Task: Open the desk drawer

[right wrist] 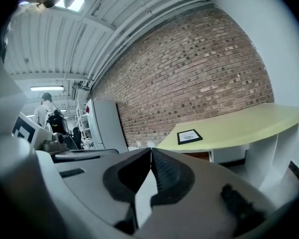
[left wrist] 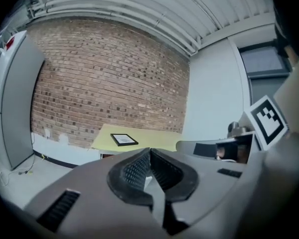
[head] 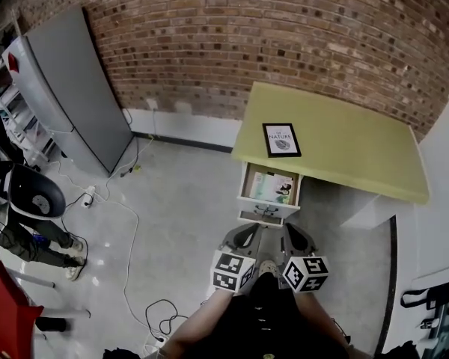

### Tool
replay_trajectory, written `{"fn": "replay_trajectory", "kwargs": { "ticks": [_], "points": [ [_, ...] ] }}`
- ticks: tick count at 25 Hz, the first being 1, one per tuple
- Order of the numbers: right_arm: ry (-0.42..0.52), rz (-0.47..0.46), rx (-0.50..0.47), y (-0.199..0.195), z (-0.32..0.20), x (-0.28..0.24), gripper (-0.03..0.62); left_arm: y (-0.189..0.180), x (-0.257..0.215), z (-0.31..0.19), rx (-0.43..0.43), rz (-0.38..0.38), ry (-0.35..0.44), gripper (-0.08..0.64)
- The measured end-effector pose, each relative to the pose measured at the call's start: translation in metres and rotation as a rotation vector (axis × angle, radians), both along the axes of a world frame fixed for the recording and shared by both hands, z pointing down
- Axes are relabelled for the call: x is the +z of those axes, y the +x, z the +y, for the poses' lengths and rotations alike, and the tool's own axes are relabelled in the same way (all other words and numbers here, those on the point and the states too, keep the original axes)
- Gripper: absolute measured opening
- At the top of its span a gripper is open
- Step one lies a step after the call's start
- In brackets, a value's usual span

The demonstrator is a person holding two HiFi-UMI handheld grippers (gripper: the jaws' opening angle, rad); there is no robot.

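The desk (head: pixel 359 152) has a yellow-green top and stands against the brick wall. Its white drawer (head: pixel 267 210) is pulled out, and booklets (head: pixel 273 187) lie inside it. A black-framed picture (head: pixel 281 140) lies on the desktop; it also shows in the left gripper view (left wrist: pixel 124 139) and the right gripper view (right wrist: pixel 189 136). My left gripper (head: pixel 243 236) and right gripper (head: pixel 299 238) hover side by side just in front of the drawer, apart from it. Both point toward the desk. The left gripper (left wrist: pixel 149 151) is shut on nothing, and so is the right gripper (right wrist: pixel 150 149).
A tall grey cabinet (head: pixel 75 88) stands at the back left. Cables (head: pixel 127 223) trail over the concrete floor. A person sits at the far left (head: pixel 30 215). A red object (head: pixel 4 305) is at the bottom left, and a white wall (head: pixel 441 200) closes the right.
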State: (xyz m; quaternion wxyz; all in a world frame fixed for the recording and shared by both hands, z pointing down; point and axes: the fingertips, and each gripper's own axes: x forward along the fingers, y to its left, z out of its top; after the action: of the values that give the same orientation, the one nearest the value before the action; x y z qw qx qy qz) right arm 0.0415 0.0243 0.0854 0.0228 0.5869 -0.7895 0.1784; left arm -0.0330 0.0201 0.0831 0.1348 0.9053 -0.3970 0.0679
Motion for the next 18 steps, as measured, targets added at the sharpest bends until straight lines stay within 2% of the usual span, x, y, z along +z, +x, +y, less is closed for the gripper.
{"fn": "replay_trajectory", "kwargs": {
  "ticks": [13,18],
  "points": [
    [0.004,-0.006,0.013,-0.003,-0.001,-0.001,0.012,-0.002,-0.009,0.017,0.008,-0.010,0.028,0.011],
    [0.019,0.004,-0.026,-0.020,0.001,-0.004,0.012,-0.012,-0.008,0.018,-0.012,-0.007,0.029,0.011]
  ]
}}
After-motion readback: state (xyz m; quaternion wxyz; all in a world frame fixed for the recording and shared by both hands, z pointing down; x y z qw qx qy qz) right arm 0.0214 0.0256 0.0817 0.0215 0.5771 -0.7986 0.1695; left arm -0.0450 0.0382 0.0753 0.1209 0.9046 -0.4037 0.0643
